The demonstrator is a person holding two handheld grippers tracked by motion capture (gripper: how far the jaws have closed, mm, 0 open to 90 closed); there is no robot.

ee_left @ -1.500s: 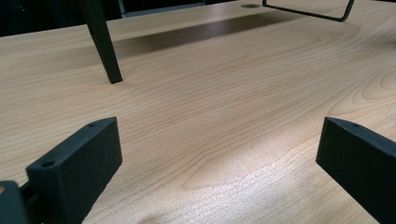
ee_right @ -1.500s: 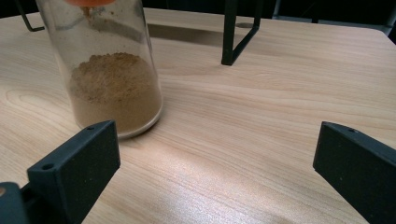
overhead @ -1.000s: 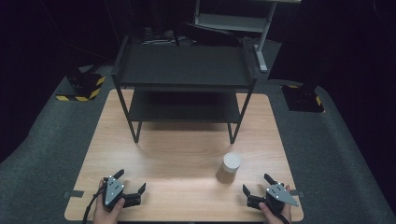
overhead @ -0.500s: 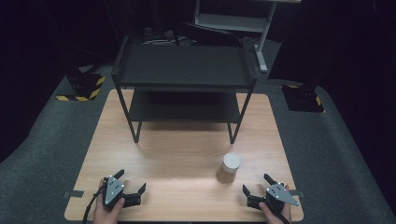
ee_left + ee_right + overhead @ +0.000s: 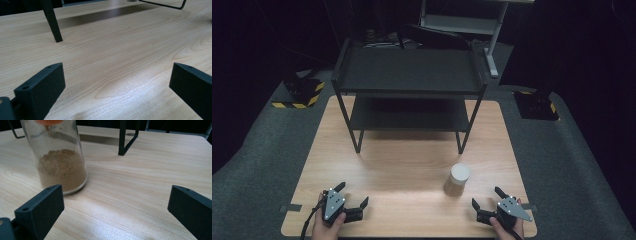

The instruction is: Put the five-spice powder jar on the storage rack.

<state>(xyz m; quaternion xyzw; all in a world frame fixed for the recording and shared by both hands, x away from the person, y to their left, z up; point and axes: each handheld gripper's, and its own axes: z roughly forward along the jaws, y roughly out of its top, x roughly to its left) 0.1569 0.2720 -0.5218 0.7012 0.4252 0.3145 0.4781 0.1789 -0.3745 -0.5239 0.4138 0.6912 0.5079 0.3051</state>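
Grippers first: your right gripper [image 5: 488,202] sits at the near right edge of the table [image 5: 412,165] with its jaws spread wide and nothing between them, and your left gripper [image 5: 349,195] rests at the near left edge, equally spread and empty. Just beyond the right one stands the jar [image 5: 457,180] — clear glass, pale lid, brown powder [image 5: 61,168] filling its lower part. In the right gripper view it lines up with one jaw rather than the gap between them, so if you drive straight ahead that jaw likely strikes the glass and shoves or tips the jar instead of bracketing it. Centre the opening on the jar before you close.

Glass is slick and the jar is tall; pinching high near the lid probably lets it swing, and a weak pinch may let it slip.

Farther back stands the black shelf rack [image 5: 409,82] — its front right leg [image 5: 460,145] is near the jar, so a careless lift could knock glass against metal, or clip the upper shelf's edge.
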